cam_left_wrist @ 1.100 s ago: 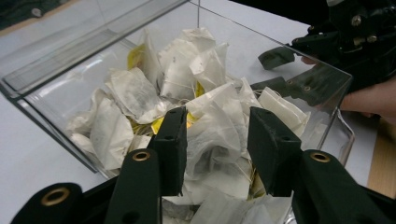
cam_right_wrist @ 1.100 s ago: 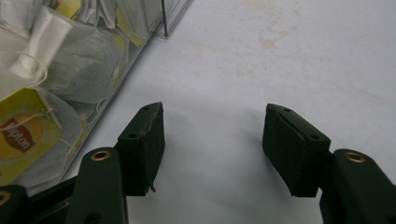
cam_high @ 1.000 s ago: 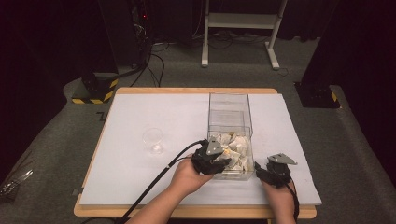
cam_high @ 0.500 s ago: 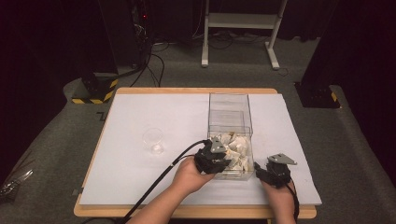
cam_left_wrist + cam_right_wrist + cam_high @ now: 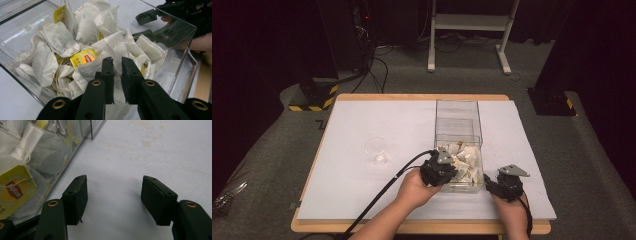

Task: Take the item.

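Tea bags (image 5: 60,40) lie heaped in the near end of a clear plastic box (image 5: 458,125) on the white-covered counter (image 5: 362,190). At the near edge, the left tool (image 5: 117,65) dips into the heap; its jaws have just been closing and now pinch the white paper of one tea bag between them, beside a yellow tag (image 5: 83,58). The right tool (image 5: 113,195) rests just outside the box's right wall, low over the bare counter, its jaws spread with nothing between them. Farther left, well apart from the box, a small clear glass (image 5: 376,150) stands upright. Beyond the counter, a white frame (image 5: 469,22) stands on the dark floor.
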